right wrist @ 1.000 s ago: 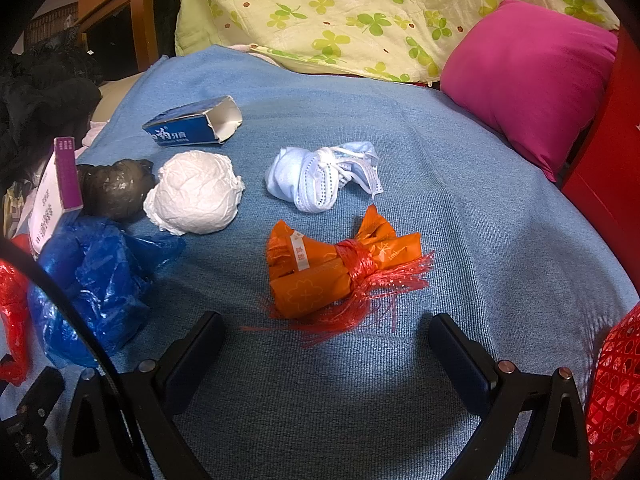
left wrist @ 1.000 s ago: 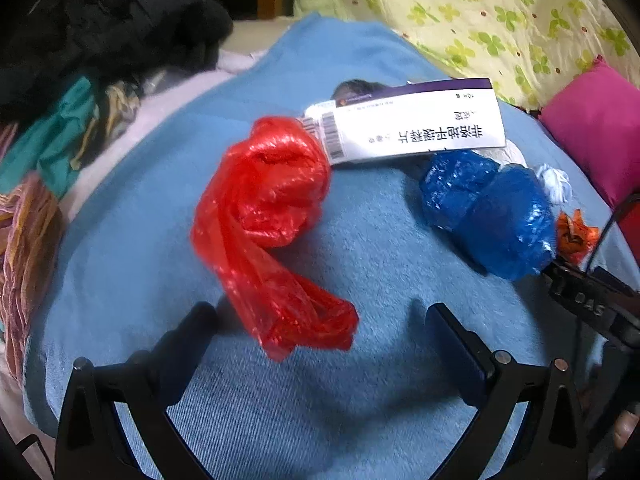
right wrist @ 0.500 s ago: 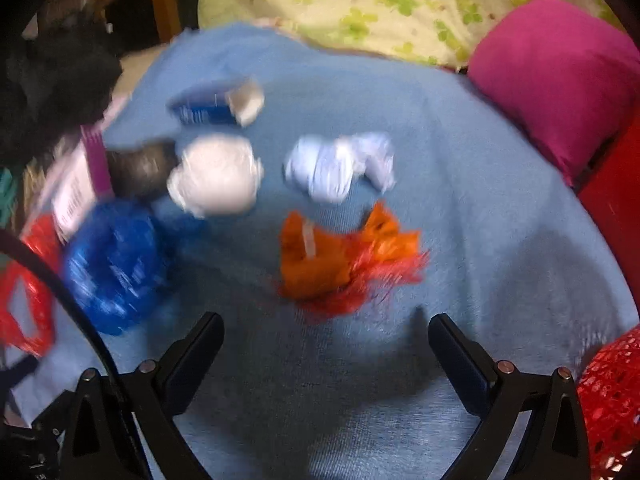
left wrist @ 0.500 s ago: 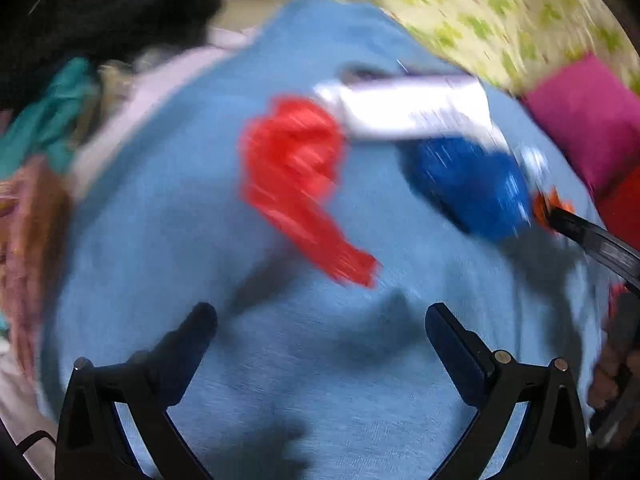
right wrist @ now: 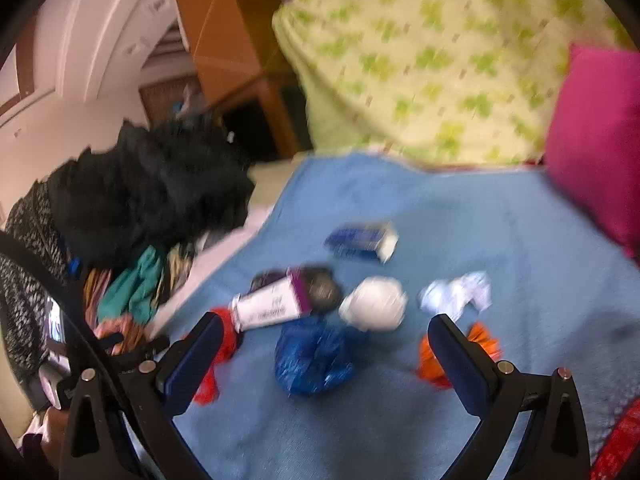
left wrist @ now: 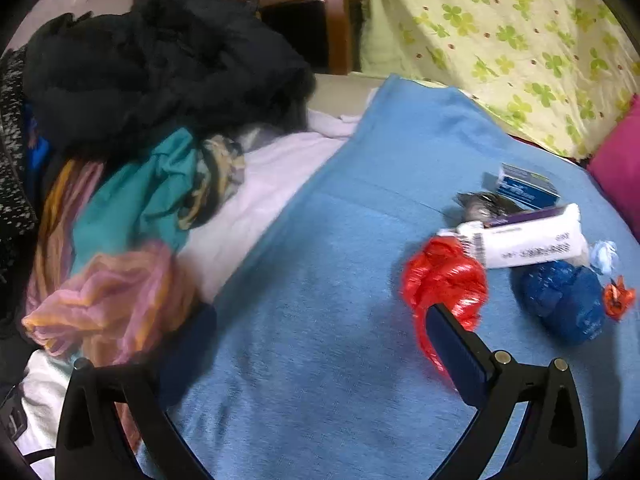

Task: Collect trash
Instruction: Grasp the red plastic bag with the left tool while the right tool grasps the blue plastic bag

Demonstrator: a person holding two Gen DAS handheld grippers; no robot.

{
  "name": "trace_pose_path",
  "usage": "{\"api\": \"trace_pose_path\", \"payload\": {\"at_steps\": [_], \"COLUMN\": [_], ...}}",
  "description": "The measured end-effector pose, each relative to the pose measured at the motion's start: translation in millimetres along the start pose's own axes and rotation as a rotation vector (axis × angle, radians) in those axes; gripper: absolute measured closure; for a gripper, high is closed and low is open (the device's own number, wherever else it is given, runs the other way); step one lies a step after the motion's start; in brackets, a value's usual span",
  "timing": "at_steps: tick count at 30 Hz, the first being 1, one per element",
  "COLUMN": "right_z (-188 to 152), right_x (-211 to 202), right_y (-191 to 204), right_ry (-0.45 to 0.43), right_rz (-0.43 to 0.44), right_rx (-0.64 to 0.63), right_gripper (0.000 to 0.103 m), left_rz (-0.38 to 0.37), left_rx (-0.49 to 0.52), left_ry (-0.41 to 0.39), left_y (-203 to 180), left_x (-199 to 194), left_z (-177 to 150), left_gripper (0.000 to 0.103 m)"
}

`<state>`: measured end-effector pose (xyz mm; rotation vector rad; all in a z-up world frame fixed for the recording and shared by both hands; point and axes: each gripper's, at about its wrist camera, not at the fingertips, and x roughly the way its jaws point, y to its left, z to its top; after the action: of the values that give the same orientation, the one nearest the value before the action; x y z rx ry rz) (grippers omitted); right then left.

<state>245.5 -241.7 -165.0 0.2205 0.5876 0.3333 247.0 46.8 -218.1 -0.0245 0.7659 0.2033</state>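
Trash sits uncollected on the blue blanket [left wrist: 320,360]; nothing is gripped yet. Since a second ago we've pulled both grippers up and back, and both views have swung left, so the pile now sits smaller and further off. That reads as a reposition, not a pick.

Left gripper [left wrist: 320,356]: jaws wide, empty, now centred on bare blanket. The red plastic bag [left wrist: 444,280] that was between its fingers a second ago is now off to the right, partly behind the right finger. To grab it we need to swing back right.

Right gripper [right wrist: 326,356]: jaws wide, empty. The orange wrapper [right wrist: 428,364] it framed earlier now hides partly behind its right finger; the blue plastic bag [right wrist: 312,360] lies roughly between the fingers, so we judge that the more likely target now. This view is motion-blurred, so details are soft.

Further out in the right view: white-and-purple carton [right wrist: 272,300] lying across the pile, its end just over the blue bag, dark wad [right wrist: 320,286] behind it, white paper ball [right wrist: 376,304], crumpled face mask [right wrist: 456,292], then the blue box [right wrist: 360,238] furthest back.

Beyond: clothes heap [left wrist: 140,120] off the blanket's left edge, clover-print quilt [left wrist: 520,40] and pink pillow [right wrist: 596,140] at the back. Red mesh, bottom-right corner of the right view, may be the bin; can't tell.
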Motion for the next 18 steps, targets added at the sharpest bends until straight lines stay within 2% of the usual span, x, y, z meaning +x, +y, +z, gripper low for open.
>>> {"api": "trace_pose_path", "payload": {"at_steps": [4, 6, 8, 10, 13, 14, 18], "right_z": [-6, -10, -12, -15, -19, -21, -26], "right_x": [32, 45, 63, 80, 97, 103, 111], "right_y": [-3, -6, -7, -11, -6, -4, -5], "right_ry": [0.125, 0.159, 0.204, 0.246, 0.263, 0.275, 0.287], "right_rz": [-0.002, 0.007, 0.020, 0.057, 0.077, 0.079, 0.097], "right_rx": [0.042, 0.056, 0.075, 0.120, 0.142, 0.138, 0.175], "right_gripper": [0.002, 0.011, 0.028, 0.033, 0.035, 0.041, 0.047], "left_rz": [-0.088, -0.129, -0.150, -0.159, -0.182, -0.197, -0.244], "left_rx": [0.016, -0.010, -0.028, -0.039, -0.052, -0.058, -0.054], "left_ry": [0.035, 0.052, 0.069, 0.085, 0.078, 0.067, 0.051], "left_y": [-13, -14, -15, -14, -13, -12, -18], "left_x": [3, 5, 9, 12, 9, 8, 9], "left_z": [1, 4, 4, 3, 2, 3, 8], "left_gripper": [0.000, 0.000, 0.000, 0.000, 0.000, 0.000, 0.000]}}
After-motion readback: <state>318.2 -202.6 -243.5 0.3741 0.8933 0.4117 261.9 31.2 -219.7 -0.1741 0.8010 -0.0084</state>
